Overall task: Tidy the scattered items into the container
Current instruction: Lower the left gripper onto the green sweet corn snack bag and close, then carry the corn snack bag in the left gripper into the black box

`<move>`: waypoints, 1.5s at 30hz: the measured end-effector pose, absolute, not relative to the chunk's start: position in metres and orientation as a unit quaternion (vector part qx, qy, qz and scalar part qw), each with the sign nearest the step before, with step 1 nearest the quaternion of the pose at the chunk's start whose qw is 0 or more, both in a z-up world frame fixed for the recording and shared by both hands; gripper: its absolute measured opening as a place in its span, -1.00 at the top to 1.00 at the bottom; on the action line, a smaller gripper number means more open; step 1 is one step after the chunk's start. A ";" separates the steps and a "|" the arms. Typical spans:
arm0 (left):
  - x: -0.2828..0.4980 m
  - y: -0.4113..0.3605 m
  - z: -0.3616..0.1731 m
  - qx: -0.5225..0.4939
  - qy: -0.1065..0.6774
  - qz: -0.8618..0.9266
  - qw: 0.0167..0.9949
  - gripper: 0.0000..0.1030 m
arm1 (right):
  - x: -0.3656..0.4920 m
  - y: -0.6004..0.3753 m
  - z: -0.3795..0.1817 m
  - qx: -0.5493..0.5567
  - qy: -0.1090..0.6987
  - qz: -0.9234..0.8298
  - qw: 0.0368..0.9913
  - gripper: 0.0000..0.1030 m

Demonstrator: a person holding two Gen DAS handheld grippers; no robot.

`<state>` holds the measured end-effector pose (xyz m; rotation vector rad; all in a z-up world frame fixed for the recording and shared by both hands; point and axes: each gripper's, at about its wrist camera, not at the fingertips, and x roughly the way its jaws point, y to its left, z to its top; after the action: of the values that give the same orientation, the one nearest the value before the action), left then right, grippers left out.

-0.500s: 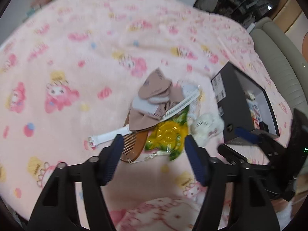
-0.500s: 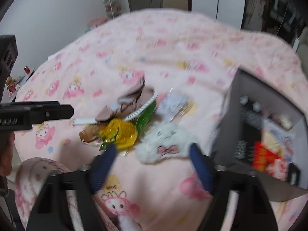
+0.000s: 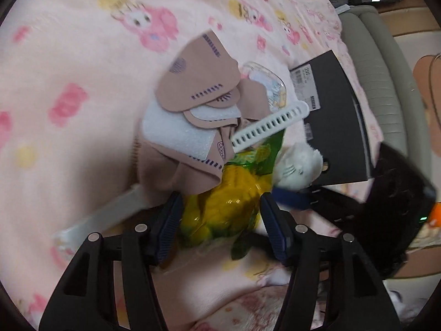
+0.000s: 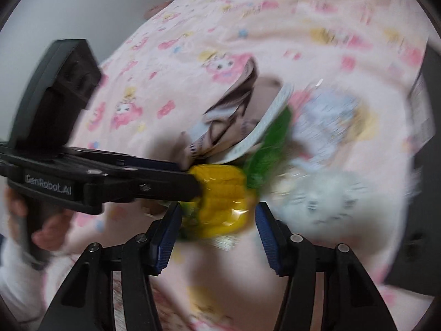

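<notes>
- Where the pile ends on the right, a black box (image 3: 335,127) lying open-topped on the bed, white label on its near wall; contents not visible in these views.
- Spread under everything, a pink fleece blanket (image 3: 82,55) with cartoon print; pale padded headboard (image 3: 386,88) beyond the box, grey wall (image 4: 69,8) in the right wrist view.
- Heaped just left of the box: beige socks (image 3: 198,82), white strap with holes (image 3: 270,128), clear packet (image 3: 271,82), white plush toy (image 3: 299,165), and at the near edge a yellow-and-green corn packet (image 3: 226,207).
- Left hand-held gripper (image 3: 220,218) tipped downward, jaws spread wide on either side of the corn packet, pads not visibly pressing it.
- Right hand-held gripper (image 4: 217,223) likewise spread, astride the same packet from the other side, holding nothing; view blurred.
- Plush toy just beside the right one's finger.
</notes>
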<state>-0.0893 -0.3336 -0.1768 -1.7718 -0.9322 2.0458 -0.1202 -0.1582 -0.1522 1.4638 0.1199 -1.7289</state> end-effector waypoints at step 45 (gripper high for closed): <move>-0.079 -0.102 -0.152 -0.667 -0.239 0.671 0.220 -0.29 | -0.039 0.130 -0.152 0.587 -0.198 -0.739 0.264 0.11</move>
<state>-0.0788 -0.1024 -0.1521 -1.8441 -0.6595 1.8543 -0.0386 0.1303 -0.1519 1.5879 -0.5364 -1.9967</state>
